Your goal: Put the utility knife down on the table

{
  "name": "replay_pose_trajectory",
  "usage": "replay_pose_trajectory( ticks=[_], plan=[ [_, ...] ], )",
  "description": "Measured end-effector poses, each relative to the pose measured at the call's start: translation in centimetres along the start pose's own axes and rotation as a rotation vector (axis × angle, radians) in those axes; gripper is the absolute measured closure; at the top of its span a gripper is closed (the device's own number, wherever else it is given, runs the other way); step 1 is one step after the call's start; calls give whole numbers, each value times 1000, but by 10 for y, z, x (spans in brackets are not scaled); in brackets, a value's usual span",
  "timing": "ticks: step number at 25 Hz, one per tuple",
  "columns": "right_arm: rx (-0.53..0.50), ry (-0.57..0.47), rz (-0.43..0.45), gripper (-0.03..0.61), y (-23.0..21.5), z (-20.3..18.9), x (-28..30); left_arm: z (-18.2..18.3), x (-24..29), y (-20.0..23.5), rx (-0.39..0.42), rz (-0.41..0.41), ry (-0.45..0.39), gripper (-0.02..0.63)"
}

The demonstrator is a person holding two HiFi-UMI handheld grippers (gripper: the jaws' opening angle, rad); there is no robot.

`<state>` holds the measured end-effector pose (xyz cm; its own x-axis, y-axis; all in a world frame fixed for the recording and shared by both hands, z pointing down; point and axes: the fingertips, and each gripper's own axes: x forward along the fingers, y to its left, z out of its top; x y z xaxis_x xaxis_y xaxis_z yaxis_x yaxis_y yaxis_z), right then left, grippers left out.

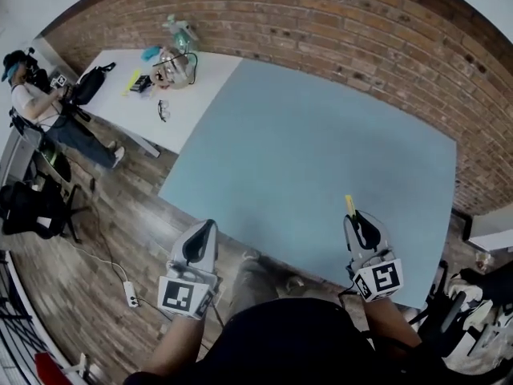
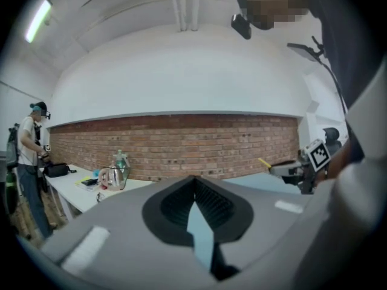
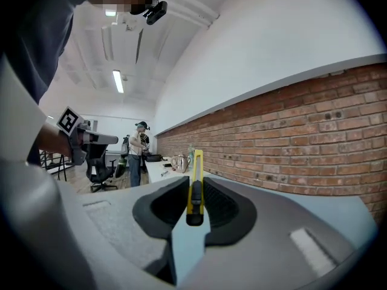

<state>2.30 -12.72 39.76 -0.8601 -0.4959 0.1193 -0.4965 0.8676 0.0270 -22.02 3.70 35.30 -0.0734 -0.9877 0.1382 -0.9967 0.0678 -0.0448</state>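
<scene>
Noted knife (image 3: 196, 162) clamped edge-on in right gripper (image 3: 195, 183). Yellow body upright between the black pads (image 3: 162, 205), dark butt end nearest the camera, front end poking out past the jaw tips. Jaws kept partly apart by the handle, pressing on both its flanks.

From head view: right gripper over the near edge of blue table (image 1: 321, 135), pointing away from the body. Knife sticking forward above the tabletop, gripped, not lying on it. Cannot tell how high above the surface. Marker cube (image 1: 378, 280) at the gripper's rear, forearm just behind it.

Found left gripper (image 2: 194, 180) pressed together at the tips, nothing between its pads. Only a thin wedge of blue table visible through the slot behind the tips. In head view, placed just off the table's near edge, over wood floor (image 1: 120, 239), well apart from right gripper.

Logged around the scene:
- white table (image 1: 200, 95) just beside blue table's far-left side
- green bottle (image 1: 180, 32) and a black bag (image 1: 86, 85) on it, plus small clutter too small to name
- person (image 1: 28, 95) standing at its far end
- brick wall (image 1: 337, 14) along the back
- black chair (image 1: 32, 208) and power strip (image 1: 130, 293) on the floor at left
</scene>
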Motion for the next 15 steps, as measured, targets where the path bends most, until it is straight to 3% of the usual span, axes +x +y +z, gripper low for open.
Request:
replay_pose_trajectory(
  ticks=[10, 15],
  plan=[
    [52, 55, -252, 502, -24, -10, -3, -8, 89, 14, -21, -269, 16, 629],
    [37, 26, -347, 502, -21, 11, 10, -7, 126, 19, -22, -417, 16, 629]
  ],
)
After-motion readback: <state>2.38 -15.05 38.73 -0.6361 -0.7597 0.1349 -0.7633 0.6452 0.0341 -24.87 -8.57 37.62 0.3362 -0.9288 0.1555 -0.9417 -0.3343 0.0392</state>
